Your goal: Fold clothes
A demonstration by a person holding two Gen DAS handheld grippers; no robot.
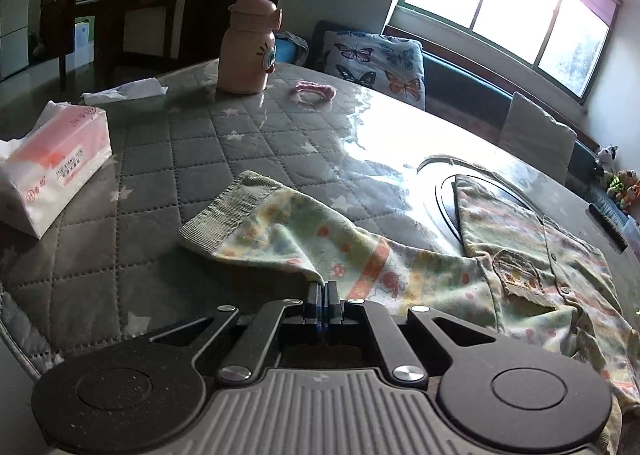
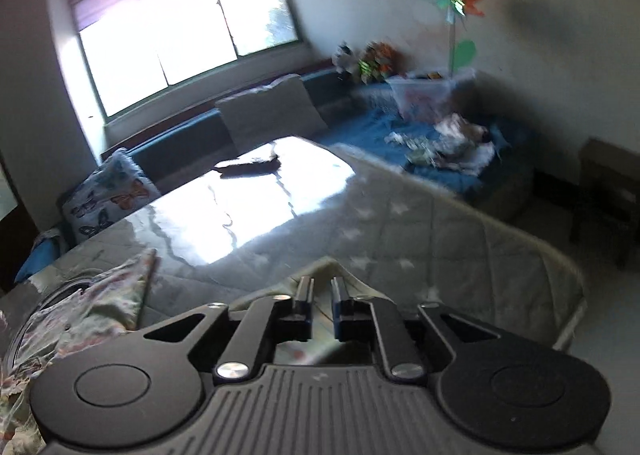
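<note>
In the left wrist view the shirt (image 1: 520,255) lies on the worktop (image 1: 200,159) at lower right, one sleeve (image 1: 280,231) reaching toward centre. The tissue pack (image 1: 52,171) sits at left — behind it, the bottle (image 1: 248,51) at upper centre, a small ring (image 1: 312,91) just right.

Right gripper (image 2: 321,287) jaws slightly apart over patterned garment (image 2: 92,307) on quilted table (image 2: 440,231).

Soft printed cotton shirt (image 1: 420,267) with ribbed cuff lies on quilted cloth table cover (image 1: 160,159) under glossy clear film.
</note>
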